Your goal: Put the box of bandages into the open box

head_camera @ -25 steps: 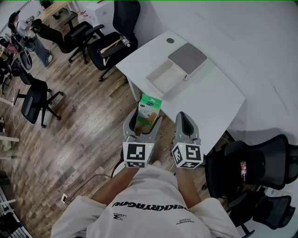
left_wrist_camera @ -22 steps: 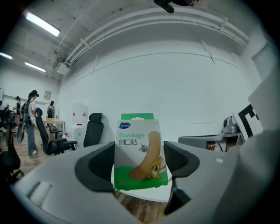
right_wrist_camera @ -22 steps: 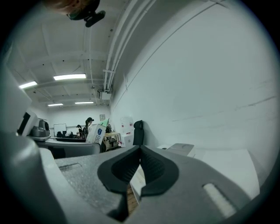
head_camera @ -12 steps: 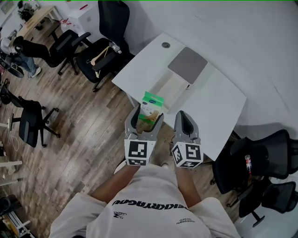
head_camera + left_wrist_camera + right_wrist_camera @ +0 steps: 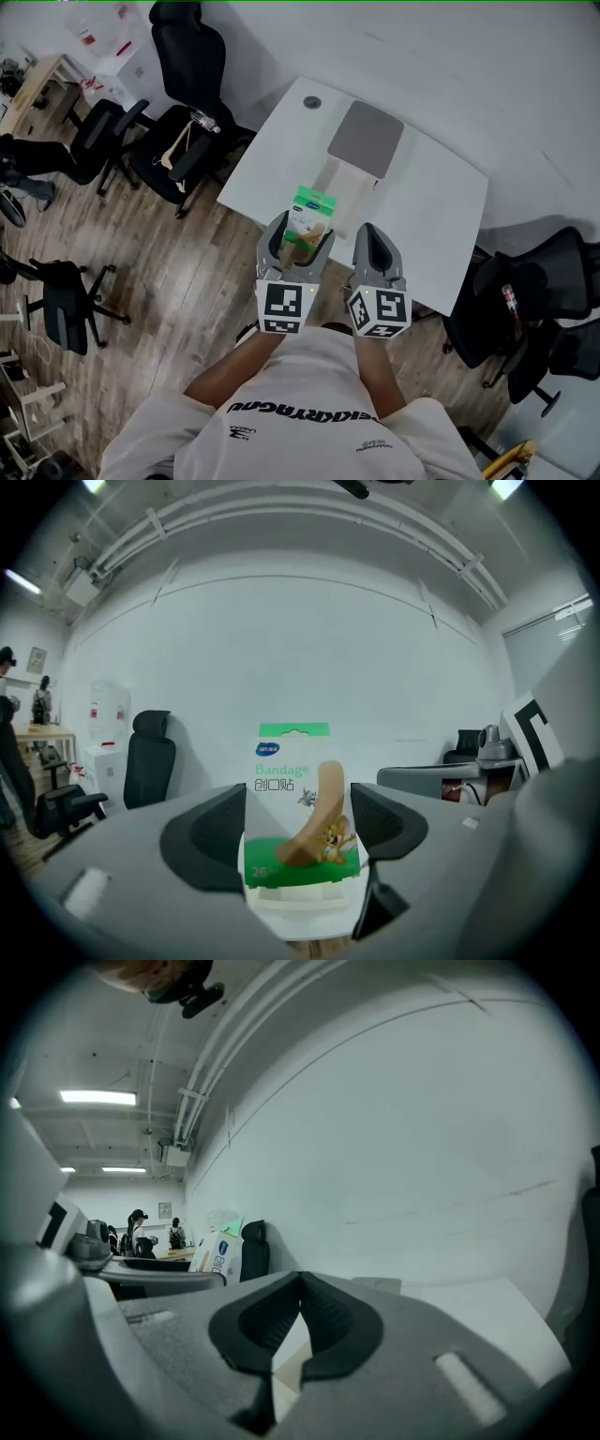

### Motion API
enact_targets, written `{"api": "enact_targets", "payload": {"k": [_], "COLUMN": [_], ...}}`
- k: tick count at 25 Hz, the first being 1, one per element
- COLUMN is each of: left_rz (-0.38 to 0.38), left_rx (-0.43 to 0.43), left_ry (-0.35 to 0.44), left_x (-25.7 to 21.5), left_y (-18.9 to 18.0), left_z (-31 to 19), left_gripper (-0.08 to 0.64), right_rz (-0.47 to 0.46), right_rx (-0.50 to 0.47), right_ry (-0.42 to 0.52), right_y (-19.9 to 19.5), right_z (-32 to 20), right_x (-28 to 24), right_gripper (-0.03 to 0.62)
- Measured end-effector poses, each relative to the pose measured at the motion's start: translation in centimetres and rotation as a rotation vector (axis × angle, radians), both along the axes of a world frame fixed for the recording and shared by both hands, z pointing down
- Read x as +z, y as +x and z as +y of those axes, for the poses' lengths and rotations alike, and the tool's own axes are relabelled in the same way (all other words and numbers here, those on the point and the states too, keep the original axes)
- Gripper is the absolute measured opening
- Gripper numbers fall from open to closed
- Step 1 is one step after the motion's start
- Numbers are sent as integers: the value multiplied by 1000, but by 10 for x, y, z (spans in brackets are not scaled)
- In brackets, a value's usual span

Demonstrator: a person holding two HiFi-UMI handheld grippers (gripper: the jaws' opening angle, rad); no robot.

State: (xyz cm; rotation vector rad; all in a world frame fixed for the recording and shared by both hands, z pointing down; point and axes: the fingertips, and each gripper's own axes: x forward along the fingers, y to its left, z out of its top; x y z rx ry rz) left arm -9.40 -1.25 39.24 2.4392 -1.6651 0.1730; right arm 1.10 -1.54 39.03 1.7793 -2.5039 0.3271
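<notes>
To the far left of the tools, black office chairs were seen on a wooden floor. The left gripper was held at the near edge of a white table, its jaws closed onto the box of bandages, which was pinched upright between them. In the left gripper view, the left gripper was shown with one dark pad pressed on each side of the box of bandages, whose green and white front was turned towards the camera.

Just beyond the left gripper's tips, the open box was set on the table, with its grey lid folded back on the far side. The held box was kept above the table, short of the open box.

Just to the right, the right gripper was held level with the left one. In the right gripper view, the right gripper was seen with its jaws pressed together and nothing gripped between them; the box of bandages was glimpsed off to its left. Further right of the tools, another black chair was placed beside the table.
</notes>
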Motion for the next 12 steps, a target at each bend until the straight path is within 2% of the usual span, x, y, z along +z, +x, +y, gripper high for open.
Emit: {"api": "enact_targets", "payload": {"k": [7,12], "left_rz": [0,-11], "left_rx": [87,117], "left_ry": [-36,-66], "left_x": [8,20], "left_y": [1,16], "left_z": [-21,-32], "left_gripper": [365,364], "right_rz": [13,12], "right_rx": [91,124], "right_ry": [-24,-49], "right_y": [1,18], "right_z": [-10,-18], "right_x": [3,12], "right_gripper": [-2,-2]}}
